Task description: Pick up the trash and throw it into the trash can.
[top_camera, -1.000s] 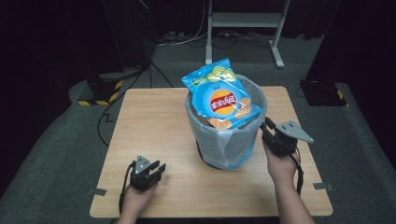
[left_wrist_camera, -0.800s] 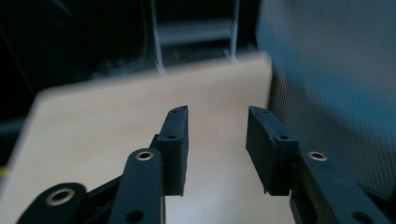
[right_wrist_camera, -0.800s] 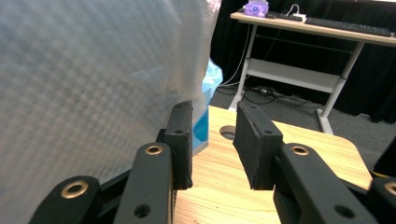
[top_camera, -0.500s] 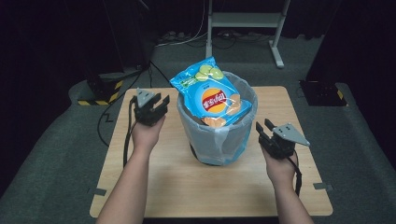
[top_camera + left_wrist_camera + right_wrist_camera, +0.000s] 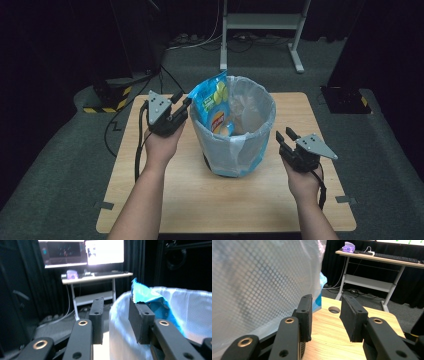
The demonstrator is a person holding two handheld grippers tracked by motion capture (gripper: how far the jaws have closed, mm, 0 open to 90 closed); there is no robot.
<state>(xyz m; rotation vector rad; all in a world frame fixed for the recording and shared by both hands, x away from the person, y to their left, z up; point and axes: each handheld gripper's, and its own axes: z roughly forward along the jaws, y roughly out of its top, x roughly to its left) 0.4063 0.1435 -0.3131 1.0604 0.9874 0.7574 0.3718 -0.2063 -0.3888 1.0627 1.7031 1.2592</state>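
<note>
Bin (image 5: 235, 145): mid-table, plastic-lined, blue chip bag (image 5: 214, 106) upright against its left rim.
Left gripper (image 5: 182, 106): fingers released, beside bag.
Right gripper (image 5: 286, 136): fingers released, empty, near right edge.

Dark surroundings, lit table (image 5: 200, 200), glaring monitor (image 5: 103, 251), soft blur
</note>
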